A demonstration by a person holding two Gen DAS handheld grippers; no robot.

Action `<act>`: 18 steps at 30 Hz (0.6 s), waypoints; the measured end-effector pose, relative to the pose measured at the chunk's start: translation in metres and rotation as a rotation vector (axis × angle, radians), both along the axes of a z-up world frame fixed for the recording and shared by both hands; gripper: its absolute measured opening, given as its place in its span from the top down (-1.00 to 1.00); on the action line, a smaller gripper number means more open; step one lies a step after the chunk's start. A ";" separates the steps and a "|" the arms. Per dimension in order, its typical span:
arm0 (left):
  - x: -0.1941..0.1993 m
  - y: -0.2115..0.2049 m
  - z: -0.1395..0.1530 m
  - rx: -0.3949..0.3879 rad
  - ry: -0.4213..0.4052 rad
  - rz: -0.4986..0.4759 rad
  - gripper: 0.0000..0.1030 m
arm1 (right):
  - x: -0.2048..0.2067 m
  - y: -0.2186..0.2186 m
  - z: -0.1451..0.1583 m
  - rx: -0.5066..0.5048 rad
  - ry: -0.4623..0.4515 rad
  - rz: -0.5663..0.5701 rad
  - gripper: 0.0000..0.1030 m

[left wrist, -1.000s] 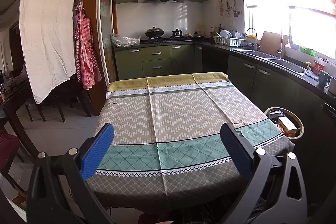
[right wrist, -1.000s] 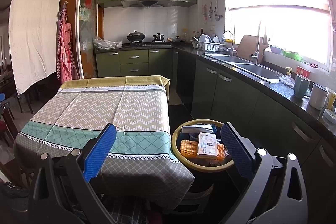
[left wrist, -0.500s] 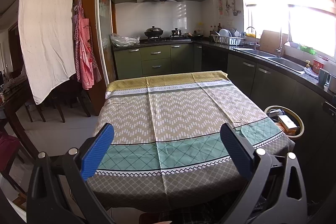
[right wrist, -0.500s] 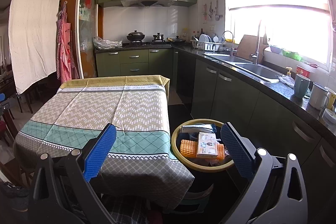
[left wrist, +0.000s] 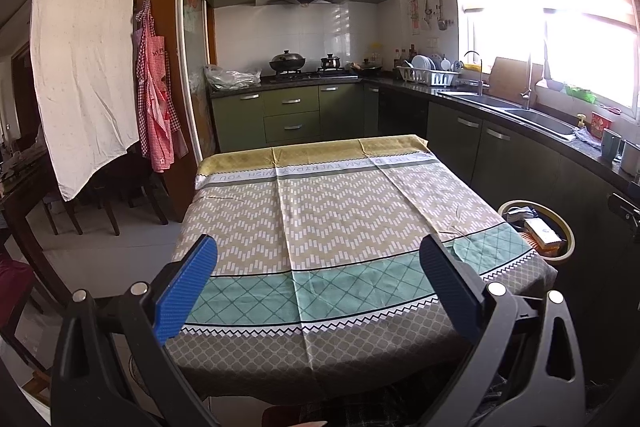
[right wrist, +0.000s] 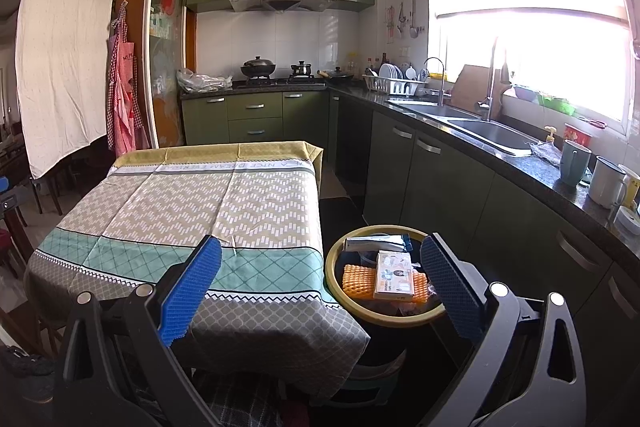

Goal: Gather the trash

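Tablecloth (left wrist: 332, 211) border reads "DREAM EVERYDAY", upside-down.

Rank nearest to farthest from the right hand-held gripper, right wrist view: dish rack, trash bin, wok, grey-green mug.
From the right hand-held gripper:
1. Trash bin, just ahead, right of the table.
2. Grey-green mug, on the right counter.
3. Dish rack, farther along that counter.
4. Wok, on the stove at the back wall.
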State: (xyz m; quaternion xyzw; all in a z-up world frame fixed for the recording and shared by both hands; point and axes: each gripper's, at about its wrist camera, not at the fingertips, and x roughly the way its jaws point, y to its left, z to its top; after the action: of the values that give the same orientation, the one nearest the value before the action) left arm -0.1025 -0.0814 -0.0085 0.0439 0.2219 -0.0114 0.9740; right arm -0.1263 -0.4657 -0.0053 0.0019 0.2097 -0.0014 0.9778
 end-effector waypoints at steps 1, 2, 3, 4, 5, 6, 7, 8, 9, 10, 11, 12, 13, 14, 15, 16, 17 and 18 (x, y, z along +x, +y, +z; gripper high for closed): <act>0.000 0.000 0.000 0.002 0.000 0.000 -0.87 | 0.000 0.000 0.000 -0.001 0.002 0.000 -0.91; 0.000 0.000 -0.001 0.001 0.001 -0.002 -0.87 | 0.001 0.000 0.000 -0.002 0.003 0.000 -0.91; 0.000 0.000 -0.001 0.001 0.002 -0.003 -0.87 | 0.002 -0.001 0.000 -0.002 0.004 0.001 -0.91; 0.000 0.001 -0.001 0.001 0.003 -0.002 -0.87 | 0.002 -0.001 -0.001 -0.001 0.005 0.001 -0.91; 0.000 0.001 -0.001 0.001 0.004 -0.003 -0.87 | 0.002 -0.001 -0.001 -0.001 0.006 0.001 -0.91; 0.001 0.001 -0.001 0.000 0.004 -0.004 -0.87 | 0.003 -0.001 -0.001 -0.002 0.007 0.001 -0.91; 0.000 0.001 -0.001 -0.001 0.004 -0.006 -0.87 | 0.002 -0.001 -0.001 -0.002 0.006 0.002 -0.91; 0.000 0.001 -0.001 -0.001 0.004 -0.008 -0.87 | 0.002 -0.002 -0.001 -0.001 0.006 0.003 -0.91; 0.000 0.001 -0.001 -0.001 0.005 -0.008 -0.87 | 0.003 -0.002 -0.001 -0.002 0.006 0.003 -0.91; 0.000 0.001 -0.001 0.000 0.004 -0.008 -0.87 | 0.003 -0.002 -0.001 -0.003 0.006 0.002 -0.91; 0.000 0.001 -0.001 0.001 0.004 -0.008 -0.87 | 0.003 -0.002 -0.001 -0.002 0.006 0.002 -0.91; 0.000 0.001 -0.001 0.000 0.005 -0.008 -0.87 | 0.003 -0.002 -0.001 -0.002 0.006 0.002 -0.91; 0.000 0.001 -0.001 0.000 0.006 -0.008 -0.87 | 0.003 -0.002 -0.001 -0.002 0.007 0.002 -0.91; 0.001 0.001 -0.002 -0.001 0.007 -0.009 -0.87 | 0.003 -0.002 -0.001 -0.002 0.007 0.002 -0.91; 0.001 0.002 -0.002 -0.001 0.008 -0.008 -0.87 | 0.003 -0.002 -0.001 -0.002 0.008 0.002 -0.91; 0.001 0.002 -0.002 0.000 0.007 -0.009 -0.87 | 0.003 -0.002 -0.001 -0.002 0.008 0.002 -0.91; 0.001 0.002 -0.002 -0.001 0.008 -0.009 -0.87 | 0.003 -0.003 -0.001 -0.003 0.008 0.002 -0.91; 0.001 0.002 -0.002 -0.002 0.008 -0.010 -0.87 | 0.003 -0.003 -0.001 -0.003 0.008 0.002 -0.91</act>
State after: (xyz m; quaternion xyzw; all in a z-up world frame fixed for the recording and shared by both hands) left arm -0.1015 -0.0794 -0.0103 0.0441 0.2256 -0.0168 0.9731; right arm -0.1235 -0.4683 -0.0064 0.0001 0.2138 -0.0005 0.9769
